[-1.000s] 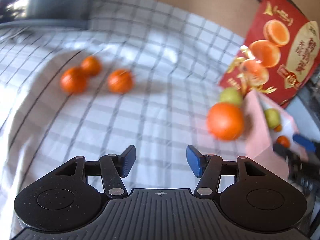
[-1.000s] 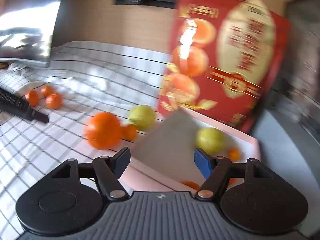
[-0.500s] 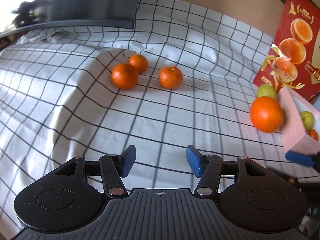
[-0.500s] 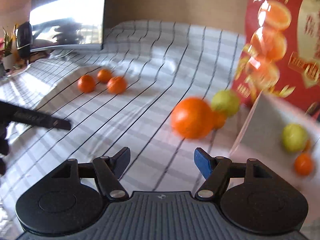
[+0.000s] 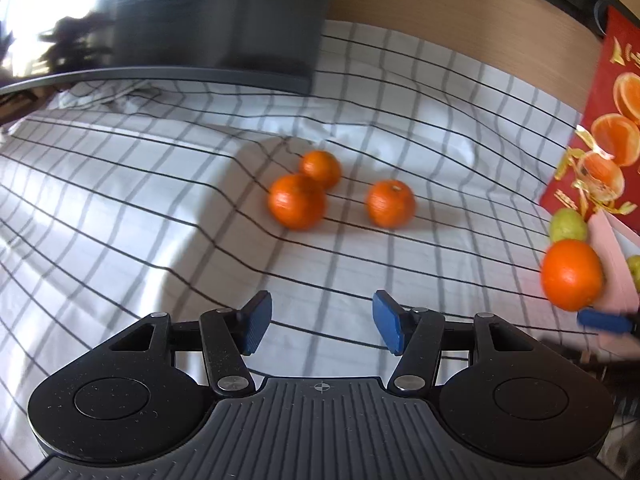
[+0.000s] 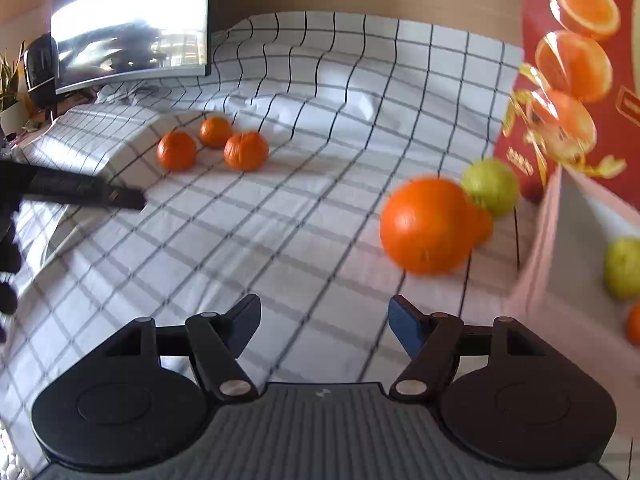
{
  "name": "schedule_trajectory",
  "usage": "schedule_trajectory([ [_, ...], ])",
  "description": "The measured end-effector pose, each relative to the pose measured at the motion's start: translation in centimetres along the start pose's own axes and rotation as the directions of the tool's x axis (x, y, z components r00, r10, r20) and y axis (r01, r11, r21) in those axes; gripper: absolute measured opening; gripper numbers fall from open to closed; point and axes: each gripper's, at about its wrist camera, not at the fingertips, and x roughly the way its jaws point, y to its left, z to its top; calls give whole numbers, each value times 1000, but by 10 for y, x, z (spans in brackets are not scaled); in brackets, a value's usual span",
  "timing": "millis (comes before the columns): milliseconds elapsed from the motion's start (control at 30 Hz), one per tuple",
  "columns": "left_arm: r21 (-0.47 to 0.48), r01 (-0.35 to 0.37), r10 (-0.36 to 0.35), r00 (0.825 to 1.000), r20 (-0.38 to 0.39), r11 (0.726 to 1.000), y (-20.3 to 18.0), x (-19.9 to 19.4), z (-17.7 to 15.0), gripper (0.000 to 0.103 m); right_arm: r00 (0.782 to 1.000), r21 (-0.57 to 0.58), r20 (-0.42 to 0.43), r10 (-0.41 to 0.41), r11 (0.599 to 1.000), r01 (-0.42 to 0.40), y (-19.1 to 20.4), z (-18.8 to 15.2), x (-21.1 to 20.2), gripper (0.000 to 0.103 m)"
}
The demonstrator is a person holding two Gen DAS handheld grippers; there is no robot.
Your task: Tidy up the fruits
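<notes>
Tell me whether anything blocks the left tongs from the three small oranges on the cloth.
Nothing visible does. Only bare checked cloth lies between the open left tongs and the three small oranges.

Home desk, monitor, checked cloth, potted plant

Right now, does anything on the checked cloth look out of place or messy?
Nothing is spilled or damaged. Fruit is simply still loose on the checked cloth: three small oranges in a cluster far from the pink box, and a large orange and green fruit just outside it. The cloth is rumpled.
</notes>
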Motion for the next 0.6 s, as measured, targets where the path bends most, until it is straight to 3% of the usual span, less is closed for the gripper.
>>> schedule_trajectory([
  [267, -74, 57, -54, 998, 44, 996, 41, 10, 10, 61, 999, -104, 3, 45, 994, -44, 33, 78, 45, 71],
  [433, -77, 62, -59, 997, 47, 995, 54, 17, 20, 61, 995, -164, 23, 101, 982, -96, 65, 104, 82, 71],
  [600, -94, 61, -57, 997, 46, 994, 66, 16, 20, 61, 998, -203, 32, 53, 978, -46, 81, 115, 124, 71],
])
